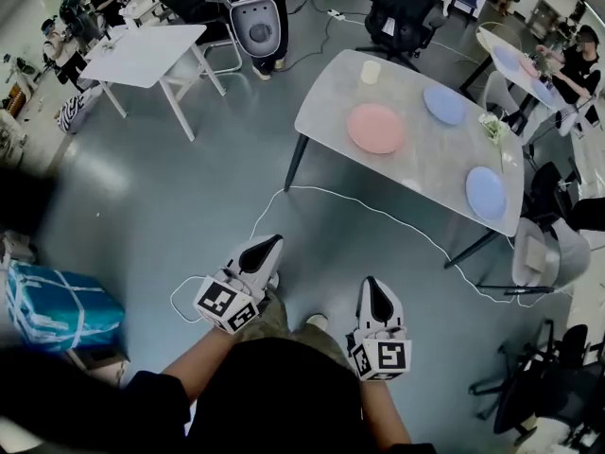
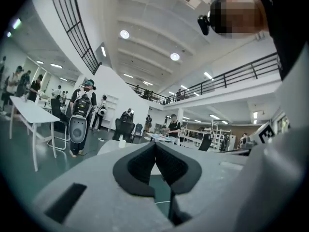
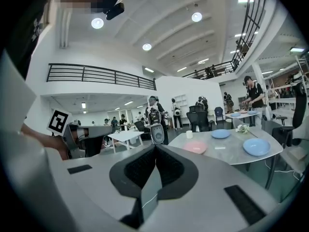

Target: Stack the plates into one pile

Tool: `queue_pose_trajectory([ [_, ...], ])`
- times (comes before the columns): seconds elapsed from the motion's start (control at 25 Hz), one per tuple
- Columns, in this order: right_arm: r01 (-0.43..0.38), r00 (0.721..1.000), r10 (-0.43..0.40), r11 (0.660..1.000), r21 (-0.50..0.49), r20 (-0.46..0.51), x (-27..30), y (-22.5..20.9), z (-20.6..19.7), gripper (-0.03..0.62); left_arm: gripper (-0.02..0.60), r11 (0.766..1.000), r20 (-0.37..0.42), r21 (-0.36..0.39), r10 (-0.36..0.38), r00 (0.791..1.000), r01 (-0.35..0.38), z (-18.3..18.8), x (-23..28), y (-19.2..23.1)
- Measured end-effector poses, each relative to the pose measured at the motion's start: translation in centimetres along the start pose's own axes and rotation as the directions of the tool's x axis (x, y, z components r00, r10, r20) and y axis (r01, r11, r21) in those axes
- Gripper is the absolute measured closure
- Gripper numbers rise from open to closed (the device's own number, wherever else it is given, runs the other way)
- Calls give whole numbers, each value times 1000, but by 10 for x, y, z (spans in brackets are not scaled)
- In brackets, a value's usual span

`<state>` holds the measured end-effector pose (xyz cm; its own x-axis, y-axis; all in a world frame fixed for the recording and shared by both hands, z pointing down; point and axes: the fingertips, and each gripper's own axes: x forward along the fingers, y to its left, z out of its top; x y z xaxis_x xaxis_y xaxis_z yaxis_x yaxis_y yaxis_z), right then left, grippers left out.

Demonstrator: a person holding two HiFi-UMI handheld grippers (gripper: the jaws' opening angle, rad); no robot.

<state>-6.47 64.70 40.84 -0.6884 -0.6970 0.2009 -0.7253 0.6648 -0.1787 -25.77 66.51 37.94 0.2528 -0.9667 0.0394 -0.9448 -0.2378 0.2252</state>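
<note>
A pink plate (image 1: pixel 375 128) and two blue plates, one far (image 1: pixel 444 104) and one near the right end (image 1: pixel 486 193), lie apart on a grey table (image 1: pixel 331 93). The right gripper view shows the pink plate (image 3: pixel 195 147) and both blue plates (image 3: pixel 220 134) (image 3: pixel 256 146) ahead to the right. My left gripper (image 1: pixel 273 242) and right gripper (image 1: pixel 371 283) hover over the floor, well short of the table. Both are shut and hold nothing, their tips meeting in the left gripper view (image 2: pixel 155 143) and the right gripper view (image 3: pixel 155 146).
A white cup (image 1: pixel 371 71) and a small flower bunch (image 1: pixel 492 126) share the grey table. A white cable (image 1: pixel 378 211) runs across the floor in front of it. Chairs (image 1: pixel 548 253) stand at its right end, a white table (image 1: pixel 146 55) at far left, a blue wrapped bundle (image 1: pixel 57 305) by my left.
</note>
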Motion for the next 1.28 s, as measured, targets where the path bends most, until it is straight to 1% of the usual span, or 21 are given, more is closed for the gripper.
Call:
queue_pose_trajectory([
  [0.04, 3, 1000, -3, 1000, 5, -5, 1, -2, -2, 583, 568, 1000, 11, -4, -4, 1000, 4, 1, 3, -2],
  [0.12, 6, 1000, -6, 1000, 8, -13, 6, -7, -4, 582, 568, 1000, 25, 18, -9, 1000, 9, 1, 10, -6],
  [0.24, 20, 1000, -20, 1000, -2, -11, 23, -21, 0, 582, 568, 999, 30, 27, -23, 999, 22, -3, 34, -9],
  [0.4, 77, 997, -77, 997, -23, 7, 54, -47, 15, 583, 568, 1000, 29, 24, -21, 999, 20, -9, 72, 1],
  [0.52, 120, 993, -119, 992, -29, 11, 81, -60, 27, 582, 568, 999, 25, 15, -50, 998, 50, -6, 100, 16],
  [0.76, 153, 988, -153, 987, -37, -5, 155, -74, 42, 582, 568, 991, 5, 23, -135, 991, 134, -2, 156, 64],
  [0.88, 185, 982, -187, 980, -80, -30, 192, -76, 48, 582, 568, 982, -13, 34, -185, 983, 185, 0, 181, 89],
  [1.08, 218, 975, -220, 973, -81, -11, 242, -71, 75, 582, 568, 974, -21, 13, -225, 974, 226, 17, 202, 123],
  [1.16, 250, 968, -251, 966, -66, 8, 258, -71, 83, 582, 568, 971, -32, 2, -240, 970, 241, 20, 210, 139],
  [1.28, 304, 953, -303, 952, -44, 30, 277, -72, 86, 582, 568, 970, -26, -43, -242, 970, 240, 20, 218, 168],
])
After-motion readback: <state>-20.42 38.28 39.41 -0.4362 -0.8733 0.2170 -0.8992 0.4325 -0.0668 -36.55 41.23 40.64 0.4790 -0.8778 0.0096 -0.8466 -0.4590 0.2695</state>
